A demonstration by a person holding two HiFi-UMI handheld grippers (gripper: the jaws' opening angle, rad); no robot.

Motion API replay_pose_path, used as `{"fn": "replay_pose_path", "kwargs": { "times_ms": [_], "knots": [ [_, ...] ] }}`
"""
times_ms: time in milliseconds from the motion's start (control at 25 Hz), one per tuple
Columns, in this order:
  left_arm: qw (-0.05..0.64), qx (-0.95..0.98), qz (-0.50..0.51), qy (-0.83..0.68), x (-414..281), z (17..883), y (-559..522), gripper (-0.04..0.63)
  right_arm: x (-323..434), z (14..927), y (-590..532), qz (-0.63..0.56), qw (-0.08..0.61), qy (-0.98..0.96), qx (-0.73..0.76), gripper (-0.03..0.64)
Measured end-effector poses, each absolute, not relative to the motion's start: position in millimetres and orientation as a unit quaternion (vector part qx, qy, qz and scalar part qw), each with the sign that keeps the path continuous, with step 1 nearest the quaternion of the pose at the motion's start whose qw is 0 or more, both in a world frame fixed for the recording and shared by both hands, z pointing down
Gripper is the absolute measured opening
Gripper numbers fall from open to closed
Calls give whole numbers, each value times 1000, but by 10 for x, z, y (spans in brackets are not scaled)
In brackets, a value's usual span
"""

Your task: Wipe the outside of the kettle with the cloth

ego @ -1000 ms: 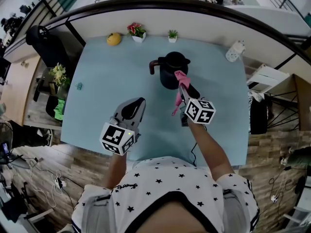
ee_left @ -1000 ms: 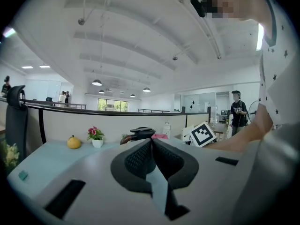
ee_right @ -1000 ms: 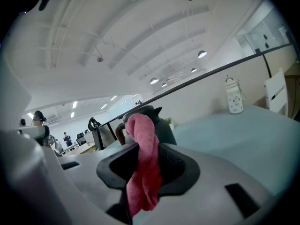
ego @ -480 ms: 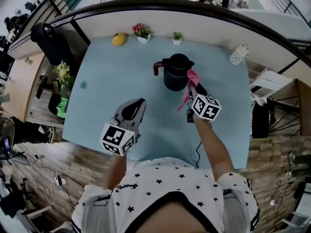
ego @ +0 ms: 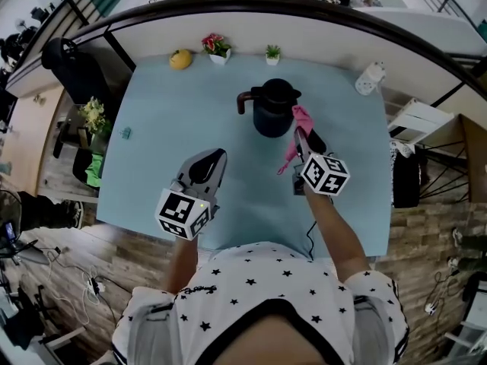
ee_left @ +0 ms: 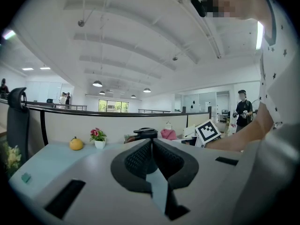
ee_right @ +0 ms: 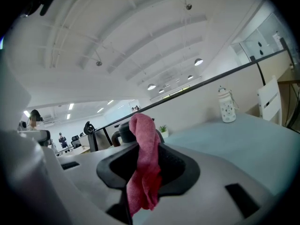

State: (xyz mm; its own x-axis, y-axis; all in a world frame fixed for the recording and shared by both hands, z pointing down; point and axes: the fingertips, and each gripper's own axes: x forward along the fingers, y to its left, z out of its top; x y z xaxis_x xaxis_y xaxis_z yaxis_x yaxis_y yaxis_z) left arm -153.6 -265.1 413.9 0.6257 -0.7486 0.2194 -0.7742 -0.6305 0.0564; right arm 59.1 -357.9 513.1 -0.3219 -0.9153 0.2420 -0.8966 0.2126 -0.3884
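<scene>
R hand-held gripper (ego: pixel 301 137) clamping pink cloth (ego: pixel 298 124); kettle (ego: pixel 272 111) sitting just ahead-left of its tip on counter (ego: pixel 167 120). L hand-held gripper (ego: pixel 208 164) hovering w/ jaws closed, empty, kettle farther ahead.

Bare table (ego: pixel 163 131) left of the kettle (ego: pixel 272 112) lies open; a flower pot (ego: pixel 216 49) and white bottle (ego: pixel 368 77) crowd the far edge.

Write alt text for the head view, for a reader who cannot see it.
The right gripper holds a pink cloth at the right side of a dark lidded kettle standing on a pale blue table. The left gripper, shut and empty, is nearer the person, left of the kettle.
</scene>
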Motion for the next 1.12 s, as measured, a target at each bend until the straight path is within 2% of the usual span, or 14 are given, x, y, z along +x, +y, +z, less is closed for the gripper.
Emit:
{"fn": "replay_pose_path", "kwargs": {
  "times_ms": [240, 600, 1120],
  "knots": [
    [74, 899, 85, -424, -1601, 4149, -2655, 35, -22, 5010, -3370, -165, -13, 834, -527, 121],
    [76, 888, 87, -445, -1905, 4128, -2624, 35, -751, 5520, -3483, -192, -80, 846, -490, 121],
    [87, 874, 97, -468, -2228, 4217, -2630, 35, -720, 5883, -3737, -223, -102, 806, -538, 121]
  ]
}}
